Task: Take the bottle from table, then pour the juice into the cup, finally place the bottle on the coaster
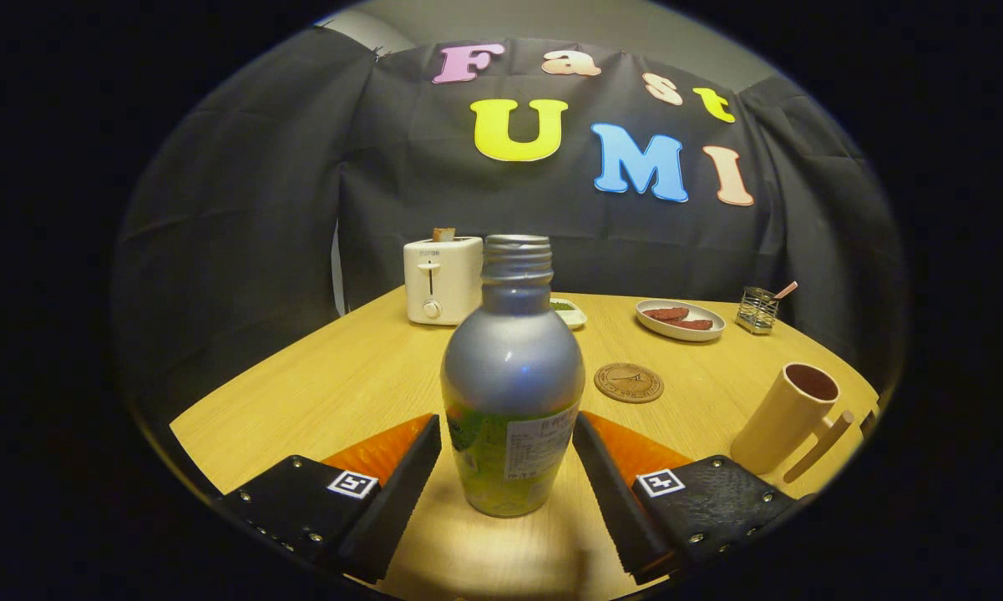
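Note:
A bottle (511, 376) with a silver top, a green label and an uncapped threaded neck stands upright on the wooden table (342, 384). It sits between my two fingers, and both pads touch its lower sides, so my gripper (508, 421) is shut on it. A round brown coaster (628, 382) lies on the table just beyond the right finger. Further right stands a beige cup (789, 417) with a handle and a dark inside.
At the back of the table are a white toaster (443, 280), a small dish (569, 312), an oval plate (701, 330) holding red pieces, and a wire holder (756, 309) with a spoon. The table's edge runs close behind the cup.

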